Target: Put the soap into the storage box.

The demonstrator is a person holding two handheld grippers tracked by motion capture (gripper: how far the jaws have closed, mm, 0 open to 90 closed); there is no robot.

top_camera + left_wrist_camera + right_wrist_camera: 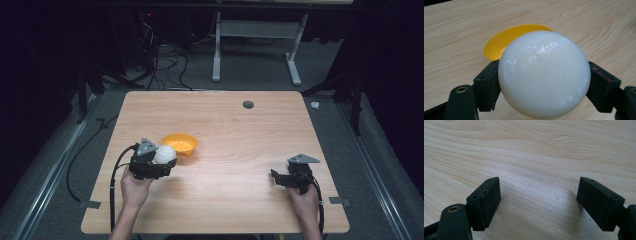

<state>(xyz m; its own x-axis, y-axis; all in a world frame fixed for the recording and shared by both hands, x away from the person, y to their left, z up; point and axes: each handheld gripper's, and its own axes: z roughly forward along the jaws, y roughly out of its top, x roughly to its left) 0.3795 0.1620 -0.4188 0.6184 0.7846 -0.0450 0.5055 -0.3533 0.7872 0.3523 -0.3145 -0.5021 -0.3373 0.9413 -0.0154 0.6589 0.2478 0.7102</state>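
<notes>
High view, lower left of frame: the left gripper (162,161) pinches the white ball (164,154) just beside the yellow bowl (180,143), which lies up-right beyond its jaws, while the right gripper (280,178) rests spread at lower right.

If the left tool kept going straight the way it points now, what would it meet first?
Most likely the yellow bowl, which lies just beyond the white ball that the left tool holds between its jaws. How much gap is left is hard to judge.
</notes>
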